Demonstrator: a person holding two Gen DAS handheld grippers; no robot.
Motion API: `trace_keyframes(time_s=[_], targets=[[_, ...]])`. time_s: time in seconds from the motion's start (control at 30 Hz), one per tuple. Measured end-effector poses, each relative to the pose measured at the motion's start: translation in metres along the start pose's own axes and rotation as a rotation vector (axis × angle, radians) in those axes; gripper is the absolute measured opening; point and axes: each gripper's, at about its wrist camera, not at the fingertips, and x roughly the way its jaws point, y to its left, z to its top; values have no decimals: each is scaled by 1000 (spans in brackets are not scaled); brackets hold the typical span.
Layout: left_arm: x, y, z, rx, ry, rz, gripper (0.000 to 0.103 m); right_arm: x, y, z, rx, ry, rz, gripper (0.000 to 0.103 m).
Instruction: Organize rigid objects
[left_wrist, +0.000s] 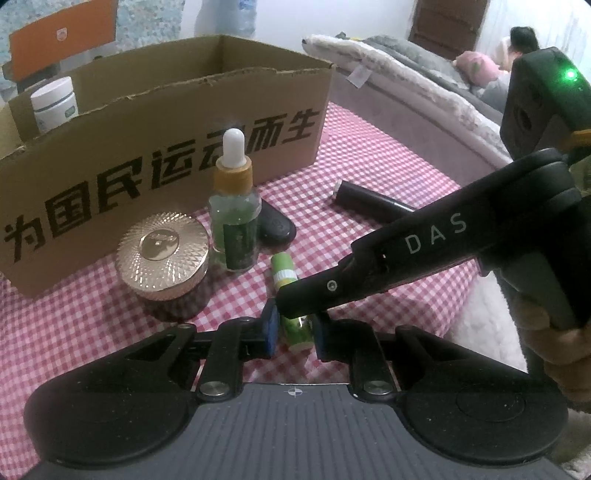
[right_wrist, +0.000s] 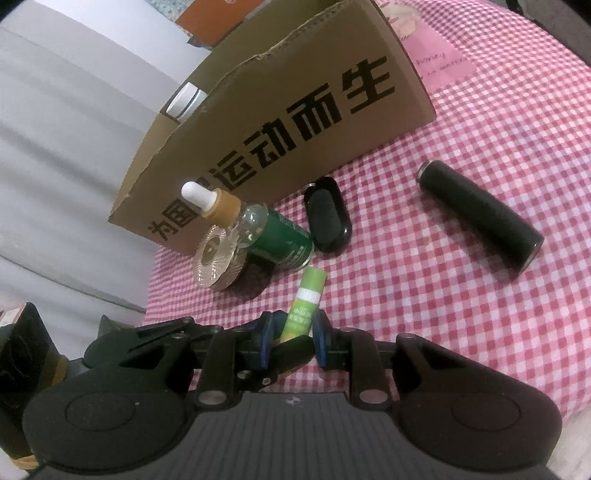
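Green plastic glue-stick tube (right_wrist: 303, 303) w/ white band lies low-centre of both views on the red-white checked cloth; light, stiff, smooth, so prob. slippery, best pinched mid-barrel across its width. Left claw (left_wrist: 293, 328) is clenched on its near end, right claw (right_wrist: 295, 334) clenched on it too, both angled down. Brown cardboard box (left_wrist: 166, 155) w/ black lettering sits upper left.

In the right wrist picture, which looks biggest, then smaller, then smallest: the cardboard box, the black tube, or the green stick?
1. cardboard box, clearly biggest.
2. black tube.
3. green stick, thinnest, though its lower end is hidden between the jaws and it lies nearest the camera, so tube versus stick is less sure.
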Motion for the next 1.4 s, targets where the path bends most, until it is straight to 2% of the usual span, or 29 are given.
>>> trace_keyframes(time_s=[0.2,0.5,0.73,1.0,1.17,1.4], targets=[[-8,4,-4,-6,-9,-12,17,-4,4,-3,4,-4,4,25],[0,9,0,-8,31,-18,19,-6,5,1,28,-7,-38,27],[6,10,8,-19,33,-31,19,3,5,7,31,-10,-19,27],[5,18,9,-34,40,-56,19,5,11,2,-28,-47,-30,28],[4,14,11,5,47,-48,19,5,21,-3,-90,-45,-74,28],[4,15,5,35,16,-45,17,8,24,0,-118,-37,-86,23]])
